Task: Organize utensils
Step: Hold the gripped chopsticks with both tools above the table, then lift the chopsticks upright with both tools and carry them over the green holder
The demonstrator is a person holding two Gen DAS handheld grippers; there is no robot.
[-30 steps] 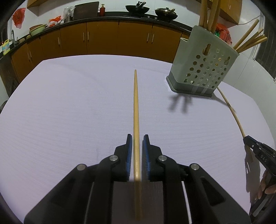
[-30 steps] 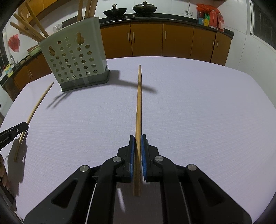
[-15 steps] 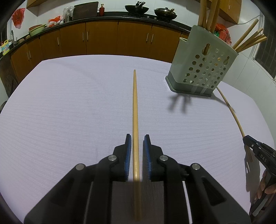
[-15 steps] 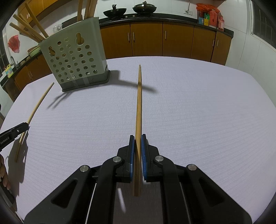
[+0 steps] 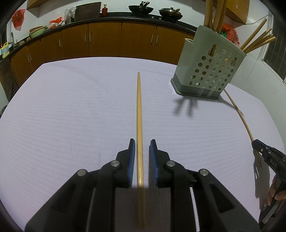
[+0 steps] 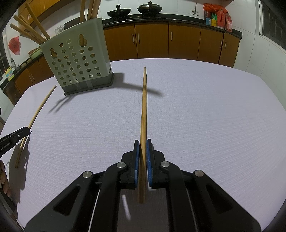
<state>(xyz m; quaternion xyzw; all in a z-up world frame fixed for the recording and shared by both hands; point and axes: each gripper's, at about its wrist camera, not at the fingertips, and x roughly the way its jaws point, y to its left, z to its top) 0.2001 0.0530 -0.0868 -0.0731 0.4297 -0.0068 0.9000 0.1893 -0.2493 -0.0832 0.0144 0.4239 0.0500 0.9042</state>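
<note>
Two chopsticks are occupying us, one per tool. Our left tool (image 5: 141, 151) is sitting with its blue pads parted a little around the left chopstick (image 5: 139, 114); a gap is showing on each side, so nothing is being gripped, and the stick's near end is blurring into the tool body. Our right tool (image 6: 141, 151) is pinching the right chopstick (image 6: 144, 110) tightly, its tip pointing away over the lilac surface (image 6: 214, 116). We are seeing the perforated holder (image 5: 209, 73) standing upright between and beyond the tools, its wooden utensils (image 5: 214, 14) cut off by the frame's top edge.
</note>
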